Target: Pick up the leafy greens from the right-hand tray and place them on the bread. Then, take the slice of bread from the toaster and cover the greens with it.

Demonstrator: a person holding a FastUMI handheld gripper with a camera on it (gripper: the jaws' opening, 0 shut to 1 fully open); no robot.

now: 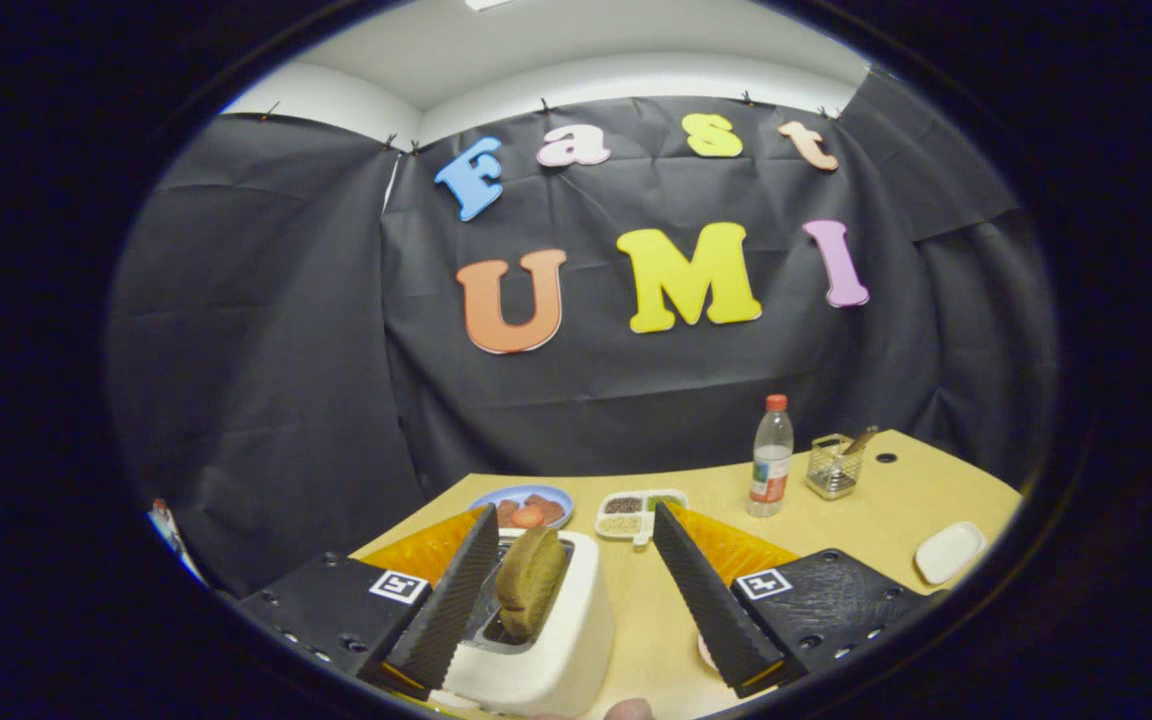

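Observation:
A white toaster (561, 640) sits low between my fingers, closer to the left one. A brown slice of bread (529, 580) stands upright in its slot, tilted a little. My gripper (576, 530) is open, its two black ribbed fingers (456, 600) spread wide, the left one crossing in front of the toaster's left side and the right one standing apart from it. Neither finger touches the slice. Beyond the toaster lies a blue plate (521, 497) with brown and reddish food pieces on it.
A white divided tray (636, 512) with grains and something green lies beyond the fingers. Farther right stand a clear bottle with a red cap (771, 457) and a wire basket (833, 466). A small white dish (949, 551) rests near the table's right edge. Orange sheets (736, 545) lie behind the fingers.

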